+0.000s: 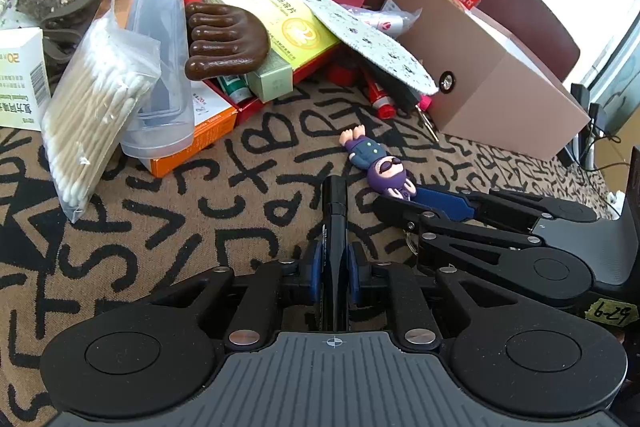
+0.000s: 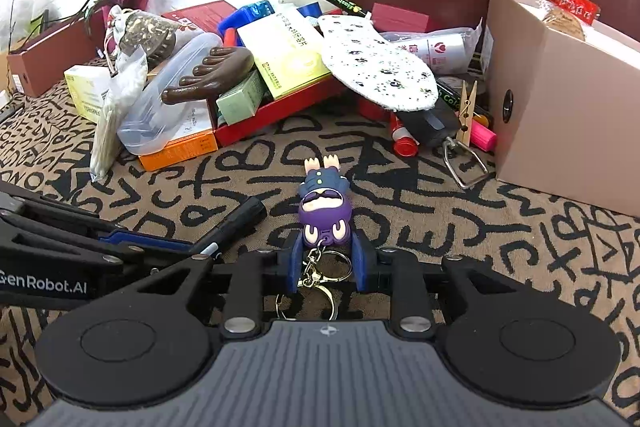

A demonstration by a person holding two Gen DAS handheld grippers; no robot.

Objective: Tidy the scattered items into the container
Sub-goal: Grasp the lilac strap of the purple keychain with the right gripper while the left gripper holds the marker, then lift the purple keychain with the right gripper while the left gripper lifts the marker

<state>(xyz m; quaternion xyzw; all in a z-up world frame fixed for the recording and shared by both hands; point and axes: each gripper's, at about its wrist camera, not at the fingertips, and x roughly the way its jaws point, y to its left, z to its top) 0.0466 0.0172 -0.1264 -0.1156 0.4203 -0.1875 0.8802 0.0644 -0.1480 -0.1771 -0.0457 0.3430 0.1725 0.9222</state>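
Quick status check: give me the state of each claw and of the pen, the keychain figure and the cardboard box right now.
Left claw: shut on the black pen.
Black pen: lying on the patterned cloth, gripped mid-barrel.
Right claw: pads at the keychain figure's head; contact unclear.
Keychain figure: lying face up on the cloth, not lifted.
Cardboard box: top open, items inside.

black pen (image 1: 334, 227): rear end hidden between the left jaws
keychain figure (image 2: 325, 205): head base and chain partly covered by the right jaws
cardboard box (image 2: 568, 99): cut off at right edge
box contents: mostly hidden behind its wall
small print on the medicine boxes (image 1: 280, 15): unreadable
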